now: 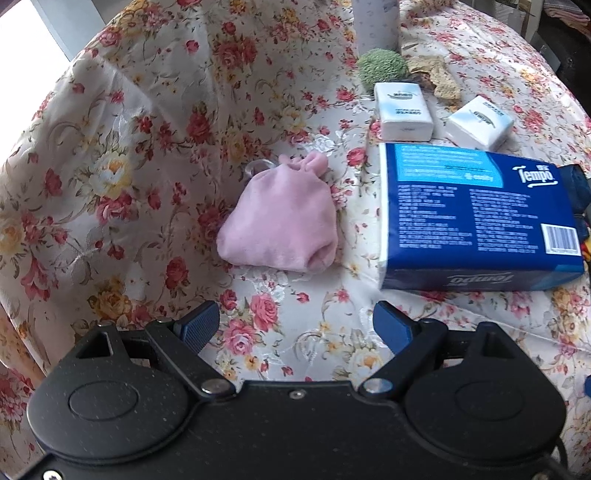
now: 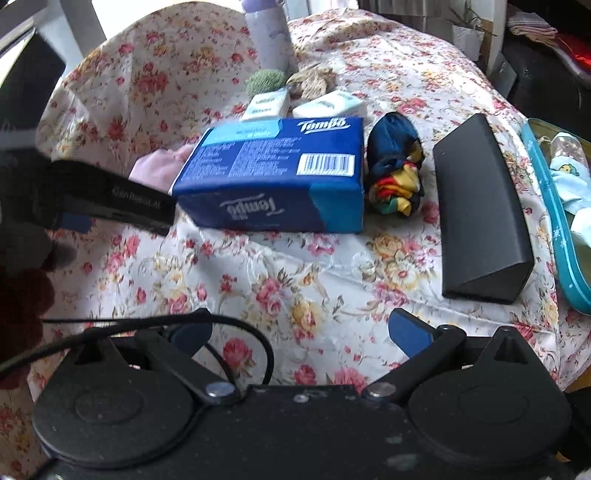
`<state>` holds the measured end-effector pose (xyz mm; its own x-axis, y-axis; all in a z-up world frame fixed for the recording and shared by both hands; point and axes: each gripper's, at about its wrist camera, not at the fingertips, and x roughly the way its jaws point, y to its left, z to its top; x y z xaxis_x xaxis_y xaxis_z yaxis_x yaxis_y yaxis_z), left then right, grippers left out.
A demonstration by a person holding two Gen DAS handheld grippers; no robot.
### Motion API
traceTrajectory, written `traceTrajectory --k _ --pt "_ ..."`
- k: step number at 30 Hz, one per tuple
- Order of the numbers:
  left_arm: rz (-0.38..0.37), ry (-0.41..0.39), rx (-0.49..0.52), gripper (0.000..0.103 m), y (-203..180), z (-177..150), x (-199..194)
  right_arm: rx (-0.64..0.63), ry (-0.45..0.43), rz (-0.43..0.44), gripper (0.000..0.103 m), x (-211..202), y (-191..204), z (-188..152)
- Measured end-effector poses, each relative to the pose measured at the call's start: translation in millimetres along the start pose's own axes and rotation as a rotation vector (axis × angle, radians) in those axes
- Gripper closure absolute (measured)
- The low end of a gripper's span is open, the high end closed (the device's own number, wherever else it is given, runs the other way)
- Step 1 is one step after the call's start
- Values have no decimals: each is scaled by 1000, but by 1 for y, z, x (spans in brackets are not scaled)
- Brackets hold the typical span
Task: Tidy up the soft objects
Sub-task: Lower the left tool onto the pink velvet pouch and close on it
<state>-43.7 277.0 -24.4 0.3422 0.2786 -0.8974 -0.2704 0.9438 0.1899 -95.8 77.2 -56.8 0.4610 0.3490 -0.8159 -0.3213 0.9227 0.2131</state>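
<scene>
A pink velvet pouch (image 1: pixel 280 221) lies on the floral cloth, straight ahead of my open, empty left gripper (image 1: pixel 295 325). A blue Tempo tissue pack (image 1: pixel 476 218) lies to its right; it also shows in the right wrist view (image 2: pixel 273 173), with the pouch (image 2: pixel 159 166) half hidden behind its left end. A rolled multicoloured cloth (image 2: pixel 397 166) lies right of the pack. Two small white tissue packs (image 1: pixel 402 110) (image 1: pixel 480 123) and a green fuzzy ball (image 1: pixel 382 66) lie further back. My right gripper (image 2: pixel 303 332) is open and empty, short of the pack.
A black wedge-shaped case (image 2: pixel 480 210) lies at the right, and a teal tin (image 2: pixel 554 221) holding light cloths sits at the right edge. A pale bottle (image 2: pixel 269 33) stands at the back. A black strap (image 2: pixel 110 199) and the other gripper's body are at the left.
</scene>
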Motion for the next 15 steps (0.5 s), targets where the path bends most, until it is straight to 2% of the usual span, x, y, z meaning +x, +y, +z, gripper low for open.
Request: traceTrajectory --k 8,15 --pt "-3 -32 0 16 6 4 1 58 -26 8 1 0 -13 3" --pt "-2 -37 -24 16 21 13 14 32 -39 12 1 1 -8 5"
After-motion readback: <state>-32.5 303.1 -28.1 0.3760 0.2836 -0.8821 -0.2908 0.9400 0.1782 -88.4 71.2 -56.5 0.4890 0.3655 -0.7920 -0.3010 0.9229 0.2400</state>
